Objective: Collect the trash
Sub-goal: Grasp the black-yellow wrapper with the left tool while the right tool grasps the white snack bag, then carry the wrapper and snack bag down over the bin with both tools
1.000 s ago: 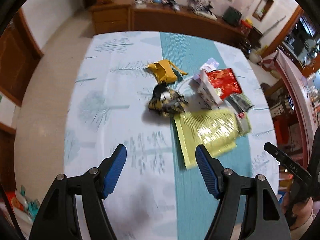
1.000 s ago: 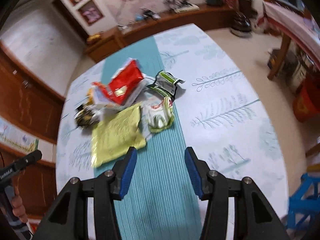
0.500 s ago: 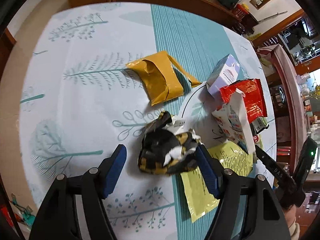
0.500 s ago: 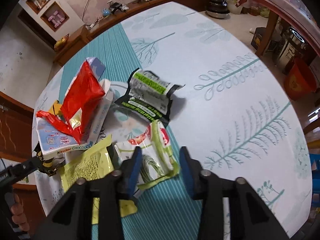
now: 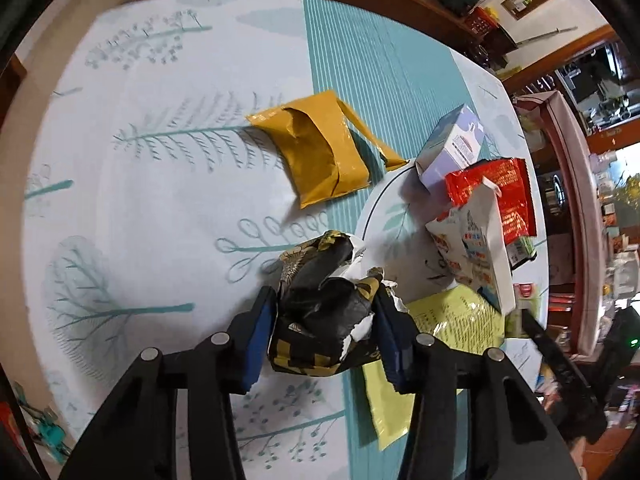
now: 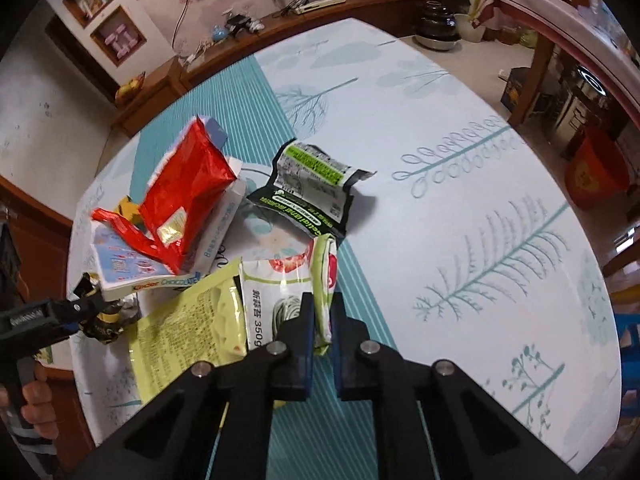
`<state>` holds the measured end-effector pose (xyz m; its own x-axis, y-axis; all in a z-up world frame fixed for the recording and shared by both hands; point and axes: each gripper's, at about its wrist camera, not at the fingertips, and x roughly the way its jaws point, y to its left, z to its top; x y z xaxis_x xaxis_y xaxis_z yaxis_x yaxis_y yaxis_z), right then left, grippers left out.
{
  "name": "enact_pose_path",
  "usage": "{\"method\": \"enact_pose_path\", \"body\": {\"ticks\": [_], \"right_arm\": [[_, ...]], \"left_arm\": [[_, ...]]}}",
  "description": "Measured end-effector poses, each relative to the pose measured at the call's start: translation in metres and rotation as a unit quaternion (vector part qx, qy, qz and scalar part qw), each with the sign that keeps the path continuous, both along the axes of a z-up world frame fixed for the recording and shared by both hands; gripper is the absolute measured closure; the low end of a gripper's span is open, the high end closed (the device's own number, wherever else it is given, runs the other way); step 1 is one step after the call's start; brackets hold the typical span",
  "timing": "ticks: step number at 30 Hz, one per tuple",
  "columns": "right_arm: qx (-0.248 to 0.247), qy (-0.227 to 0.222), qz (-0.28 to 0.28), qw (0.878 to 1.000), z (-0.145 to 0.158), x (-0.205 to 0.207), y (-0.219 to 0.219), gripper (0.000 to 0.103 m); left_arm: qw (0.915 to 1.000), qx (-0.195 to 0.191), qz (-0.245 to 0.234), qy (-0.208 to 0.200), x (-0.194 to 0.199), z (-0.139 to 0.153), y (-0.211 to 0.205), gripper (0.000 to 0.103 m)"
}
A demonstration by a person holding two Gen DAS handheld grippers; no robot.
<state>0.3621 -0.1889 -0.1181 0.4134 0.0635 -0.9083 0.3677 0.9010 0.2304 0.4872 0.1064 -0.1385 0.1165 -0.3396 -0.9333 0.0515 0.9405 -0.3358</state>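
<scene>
The left gripper (image 5: 324, 332) is closing its blue pads on a crumpled black-and-gold wrapper (image 5: 324, 312) that sits between them on the table (image 5: 140, 208), beside a yellow-green packet (image 5: 452, 328). The right gripper (image 6: 320, 332) has its jaws pinched nearly together on the near edge of a white-and-green noodle packet (image 6: 288, 292), which lies on the teal stripe at the near end of the litter. The rest of the trash lies nearby: a mustard-yellow pouch (image 5: 320, 156), a pale purple carton (image 5: 452, 148), a red foil bag (image 6: 188, 192), a chocolate box (image 6: 132, 268) and a black-and-green wrapper (image 6: 308, 192).
</scene>
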Motion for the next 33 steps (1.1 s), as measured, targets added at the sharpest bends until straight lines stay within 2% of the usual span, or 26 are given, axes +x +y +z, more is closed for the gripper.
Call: {"method": "enact_pose_path", "body": {"ticks": [4,11,21,33], "right_arm": [[0.010,-0.021,-0.002,1.000,0.019,-0.015,0.003,0.096],[0.025,-0.046,0.027,0.998,0.048,-0.057,0.019,0.096],[0.056,-0.080,0.123,0.988,0.093,-0.154,0.030,0.096],[0.054,-0.122,0.224,0.965,0.144,-0.288,0.003,0.096]], "left_arm": [[0.9999,-0.005,0.003,-0.013,-0.017,0.018,0.006,0.057],[0.9992,0.003,0.004,-0.040,-0.072,0.054,0.010,0.057],[0.9947,0.015,0.035,-0.095,-0.213,0.123,0.002,0.057],[0.9896,0.026,0.071,-0.123,-0.385,0.155,-0.053,0.057]]}}
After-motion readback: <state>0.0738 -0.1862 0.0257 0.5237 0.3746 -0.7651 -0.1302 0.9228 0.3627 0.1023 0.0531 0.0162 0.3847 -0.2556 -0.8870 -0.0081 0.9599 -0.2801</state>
